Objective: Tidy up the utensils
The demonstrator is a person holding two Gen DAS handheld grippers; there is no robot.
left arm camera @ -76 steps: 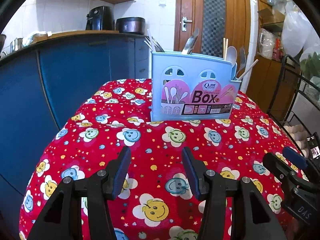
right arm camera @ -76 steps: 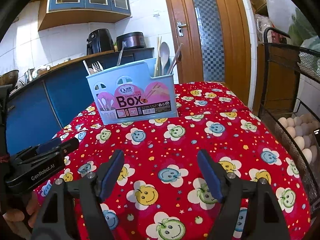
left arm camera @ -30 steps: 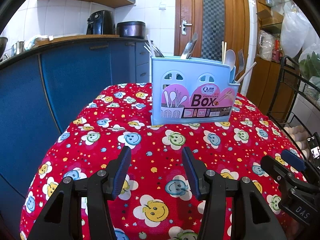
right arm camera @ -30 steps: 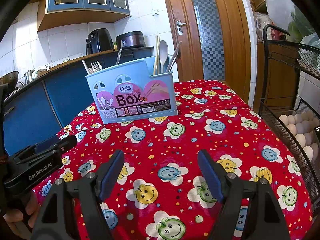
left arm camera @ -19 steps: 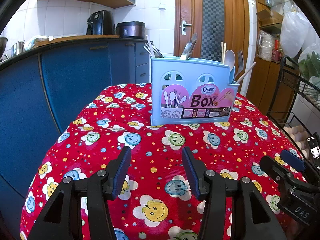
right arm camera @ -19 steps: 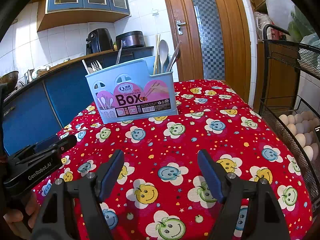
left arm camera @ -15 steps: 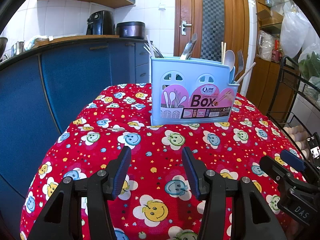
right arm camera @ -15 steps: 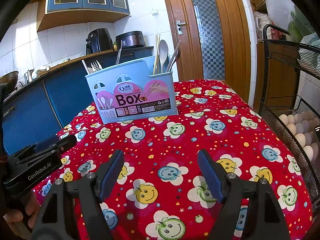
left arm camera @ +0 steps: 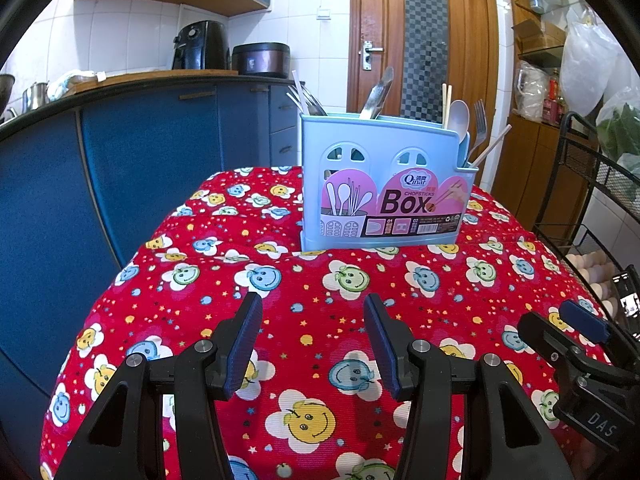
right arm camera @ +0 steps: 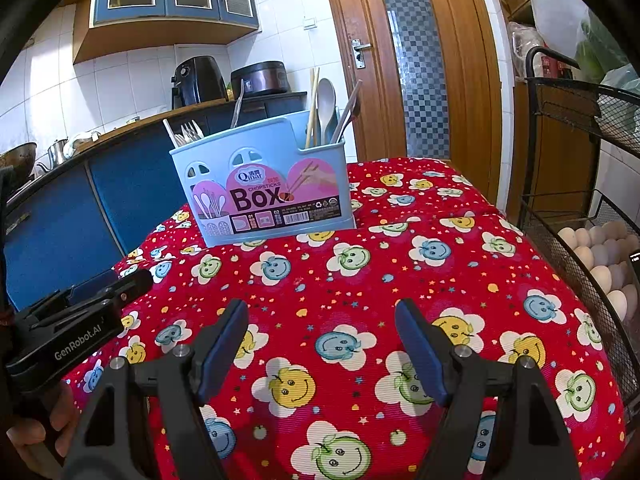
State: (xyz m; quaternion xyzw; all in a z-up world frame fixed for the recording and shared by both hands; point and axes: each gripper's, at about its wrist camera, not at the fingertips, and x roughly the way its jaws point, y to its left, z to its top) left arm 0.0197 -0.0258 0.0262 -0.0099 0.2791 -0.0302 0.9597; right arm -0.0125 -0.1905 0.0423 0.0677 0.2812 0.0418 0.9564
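— Toward the far edge of the worktop (left arm camera: 224,304), what stood there?

— A pale blue chopsticks box (left arm camera: 384,196), upright on the red smiley-face cloth (right arm camera: 400,264). It already held the utensils: forks (right arm camera: 191,130) at its left end, a metal handle (left arm camera: 376,94) in the middle, and chopsticks (right arm camera: 313,108), a spoon (right arm camera: 326,106) and another fork (left arm camera: 478,128) at its right end. Nothing lay loose on the cloth that I could see.

— And the grippers?

— Both were near the front edge, well apart from the box. The left gripper (left arm camera: 312,344) had its jaws moderately wide and empty; the right gripper (right arm camera: 320,344) had its jaws spread wider, also empty.

— So what could have gone wrong?

— My guess is the box itself. It looked light and top-heavy with tall handles leaning out, so pulling one utensil at a slant could have tipped it or dragged it across the soft cloth. The wire basket of eggs (right arm camera: 600,256) sat just beside the right edge, too; a wide swing of the right gripper could have knocked it.
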